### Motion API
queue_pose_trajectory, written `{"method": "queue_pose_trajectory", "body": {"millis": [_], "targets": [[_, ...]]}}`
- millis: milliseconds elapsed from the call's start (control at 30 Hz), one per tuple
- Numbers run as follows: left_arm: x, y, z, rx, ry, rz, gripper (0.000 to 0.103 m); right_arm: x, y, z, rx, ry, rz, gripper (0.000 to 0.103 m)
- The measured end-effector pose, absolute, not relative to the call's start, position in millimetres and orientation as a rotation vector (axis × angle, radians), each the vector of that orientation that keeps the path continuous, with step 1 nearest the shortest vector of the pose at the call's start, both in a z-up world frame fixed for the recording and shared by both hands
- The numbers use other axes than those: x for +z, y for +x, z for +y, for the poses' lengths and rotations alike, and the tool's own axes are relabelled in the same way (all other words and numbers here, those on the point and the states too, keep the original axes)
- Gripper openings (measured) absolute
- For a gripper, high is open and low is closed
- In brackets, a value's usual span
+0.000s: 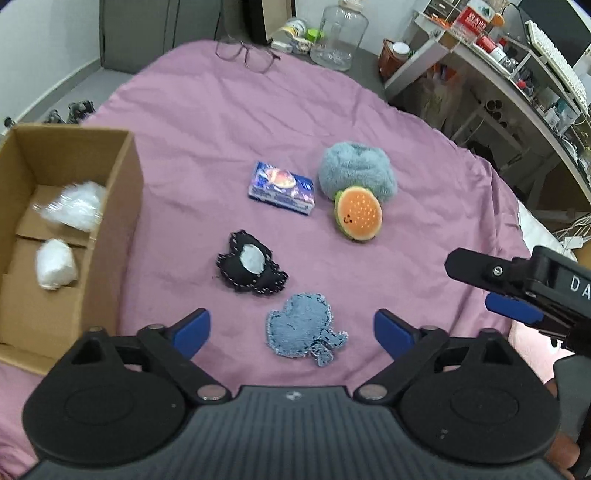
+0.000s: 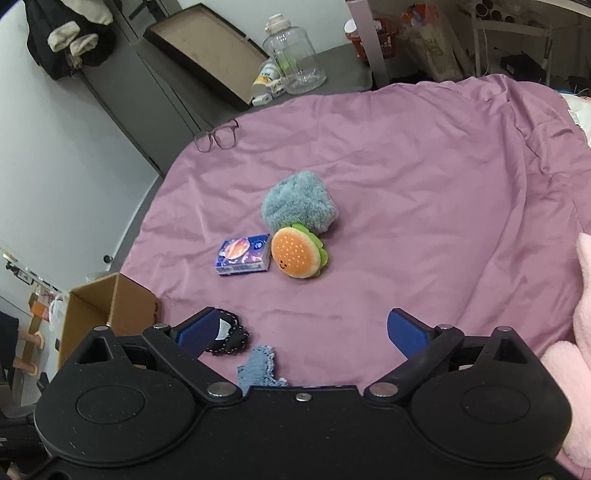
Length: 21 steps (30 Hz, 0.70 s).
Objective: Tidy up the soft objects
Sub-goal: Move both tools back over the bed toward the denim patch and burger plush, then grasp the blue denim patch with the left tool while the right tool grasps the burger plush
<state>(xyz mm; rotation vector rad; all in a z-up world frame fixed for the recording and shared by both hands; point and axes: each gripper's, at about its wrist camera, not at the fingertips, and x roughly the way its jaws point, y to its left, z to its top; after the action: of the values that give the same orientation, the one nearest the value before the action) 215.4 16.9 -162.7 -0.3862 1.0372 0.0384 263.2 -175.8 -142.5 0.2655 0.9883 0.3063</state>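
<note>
Pale wall [image 2: 66, 155] and grey cabinet [image 2: 147, 85] beyond the far edge of a bed under a purple sheet [image 1: 207, 122]. Dark floor [image 2: 340, 70] with a clear jug [image 1: 338, 35]. Cluttered white shelving [image 1: 517, 70] off the right edge.

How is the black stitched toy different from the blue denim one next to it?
The black felt toy is puffy with a grey patch; the denim toy looks flat and plain. The black one has white stitches along its rim, the denim one frayed edges. Both lie on the purple sheet.
</note>
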Motion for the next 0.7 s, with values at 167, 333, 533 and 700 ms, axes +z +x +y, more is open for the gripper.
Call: {"method": "queue_pose_trajectory", "body": {"millis": [167, 333, 533, 700], "targets": [[-191, 227, 16, 0.016, -0.43, 1.079, 0.081, -156, 273, -170, 0.316, 0.253, 1.011, 0.094], [-216, 237, 18, 0.017, -0.48, 1.125, 0.075, -169, 283, -162, 0.328, 0.226, 1.026, 0.093], [-239, 245, 12, 0.0, -0.489, 1.185, 0.075, -178, 293, -155, 0.334, 0.215, 1.021, 0.093], [-250, 244, 10, -0.003, -0.471, 1.167, 0.052, -184, 300, -144, 0.333, 0.164, 1.016, 0.092]]}}
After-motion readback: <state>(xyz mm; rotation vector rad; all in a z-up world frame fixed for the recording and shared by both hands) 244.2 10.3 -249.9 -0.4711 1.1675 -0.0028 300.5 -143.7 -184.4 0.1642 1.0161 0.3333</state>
